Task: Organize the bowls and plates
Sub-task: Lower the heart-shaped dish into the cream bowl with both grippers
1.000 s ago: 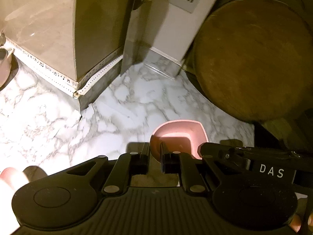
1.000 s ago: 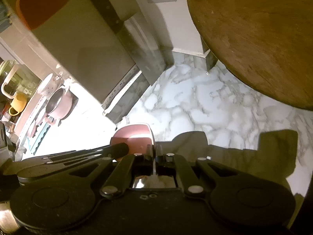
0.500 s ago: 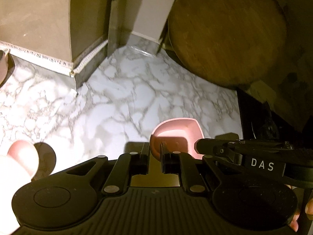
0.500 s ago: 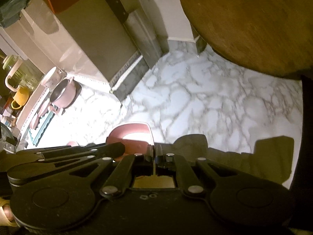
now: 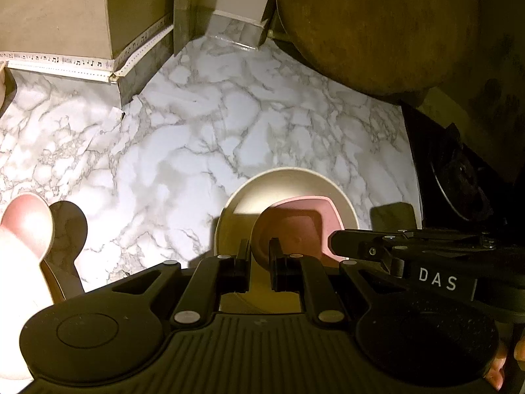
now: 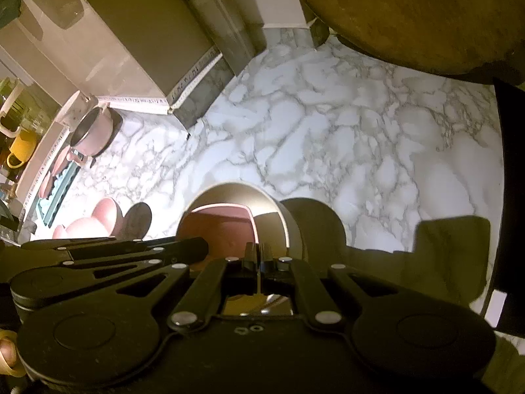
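A pink squarish bowl (image 5: 295, 226) is held by both grippers over a cream round bowl (image 5: 262, 193) that stands on the marble counter (image 5: 203, 151). My left gripper (image 5: 257, 256) is shut on the pink bowl's near rim. My right gripper (image 6: 258, 256) is shut on its other rim; there the pink bowl (image 6: 216, 226) sits inside or just above the cream bowl (image 6: 262, 203). I cannot tell whether the two bowls touch. The right gripper also shows in the left wrist view (image 5: 347, 243).
A large round wooden board (image 5: 377, 26) leans at the back right. A beige box (image 5: 65, 16) stands at the back left. A pink pot (image 6: 95, 131), pink dishes (image 6: 105, 211) and a yellow mug (image 6: 21, 147) are at the left. A dark stove edge (image 5: 459, 170) lies right.
Both grippers have moved back and down with the pink bowl. The cream bowl has come into view under it.
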### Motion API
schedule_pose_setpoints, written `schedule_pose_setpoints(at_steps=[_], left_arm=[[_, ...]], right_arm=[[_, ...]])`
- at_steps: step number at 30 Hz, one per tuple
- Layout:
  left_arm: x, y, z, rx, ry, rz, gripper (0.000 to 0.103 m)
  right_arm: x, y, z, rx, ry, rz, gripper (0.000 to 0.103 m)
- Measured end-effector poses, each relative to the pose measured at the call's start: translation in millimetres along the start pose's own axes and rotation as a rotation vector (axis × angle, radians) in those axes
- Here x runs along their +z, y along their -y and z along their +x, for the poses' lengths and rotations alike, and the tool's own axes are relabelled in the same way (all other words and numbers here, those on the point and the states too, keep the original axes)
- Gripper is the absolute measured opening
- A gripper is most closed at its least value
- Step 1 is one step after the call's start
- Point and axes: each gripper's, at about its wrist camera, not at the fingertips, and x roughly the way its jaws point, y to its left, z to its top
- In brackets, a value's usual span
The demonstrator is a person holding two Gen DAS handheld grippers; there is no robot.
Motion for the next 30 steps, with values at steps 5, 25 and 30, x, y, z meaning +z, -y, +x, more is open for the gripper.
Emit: schedule_pose_setpoints(at_steps=[5,25,30], left_arm=[[-2.3,-5.1,1.2,0.002,-0.003,0.002,0.01],[-6.2,-11.9,-7.7,-0.025,0.013,0.015,0.01],[-9.3,-9.5,-16.5,-0.036,0.036,0.033,0.01]], right_arm=[[-4.6,-1.0,5.8,-0.013,-0.005,0.001,0.001],[-6.1,-10.0,14.2,-0.075,-0.003,-0.017,0.014],[-11.2,-20.4,3.5,-0.067,0.02,-0.05,0.028]])
